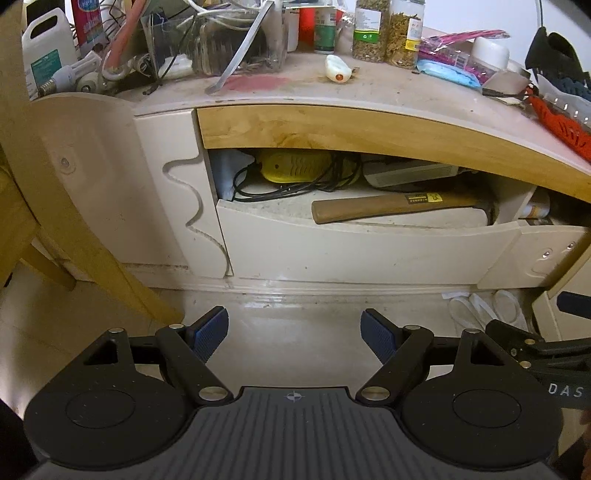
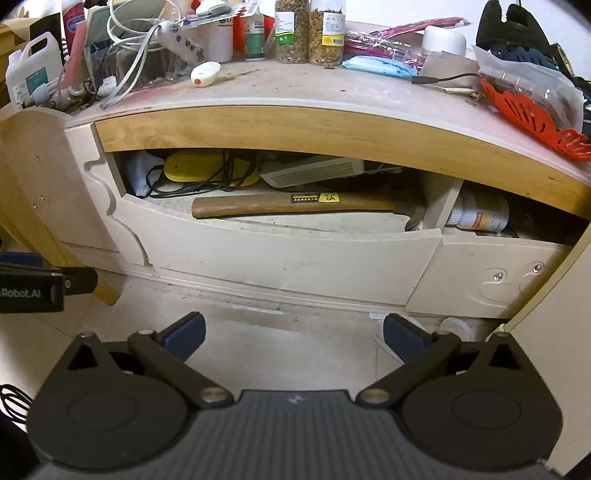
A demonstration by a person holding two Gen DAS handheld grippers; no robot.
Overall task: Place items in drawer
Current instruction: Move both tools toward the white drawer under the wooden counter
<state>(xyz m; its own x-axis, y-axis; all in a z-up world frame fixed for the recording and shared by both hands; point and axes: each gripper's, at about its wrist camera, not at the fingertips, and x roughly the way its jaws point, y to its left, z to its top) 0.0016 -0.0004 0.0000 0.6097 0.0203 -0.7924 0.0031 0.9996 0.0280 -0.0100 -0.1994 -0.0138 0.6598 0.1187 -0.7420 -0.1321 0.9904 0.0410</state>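
A cream drawer [image 1: 362, 254] [image 2: 280, 258] under the desk top stands pulled open. Inside lie a wooden-handled hammer [image 1: 399, 208] [image 2: 295, 205], a yellow device with black cable [image 1: 295, 168] [image 2: 207, 170] and a white flat box [image 1: 410, 173] [image 2: 314, 171]. My left gripper [image 1: 294, 334] is open and empty, low in front of the drawer above the floor. My right gripper [image 2: 294, 338] is open and empty, also in front of the drawer. Each gripper's body shows at the other view's edge.
The desk top [image 1: 369, 88] is cluttered: a small white bottle [image 1: 337, 69] [image 2: 205, 74], spice jars [image 1: 388, 29] [image 2: 310, 29], a blue pack [image 1: 448, 75], an orange basket [image 2: 532, 118], cables, a white jug [image 1: 46, 48]. A wooden chair leg [image 1: 92, 240] stands left. A second compartment with a bottle [image 2: 480, 214] lies right.
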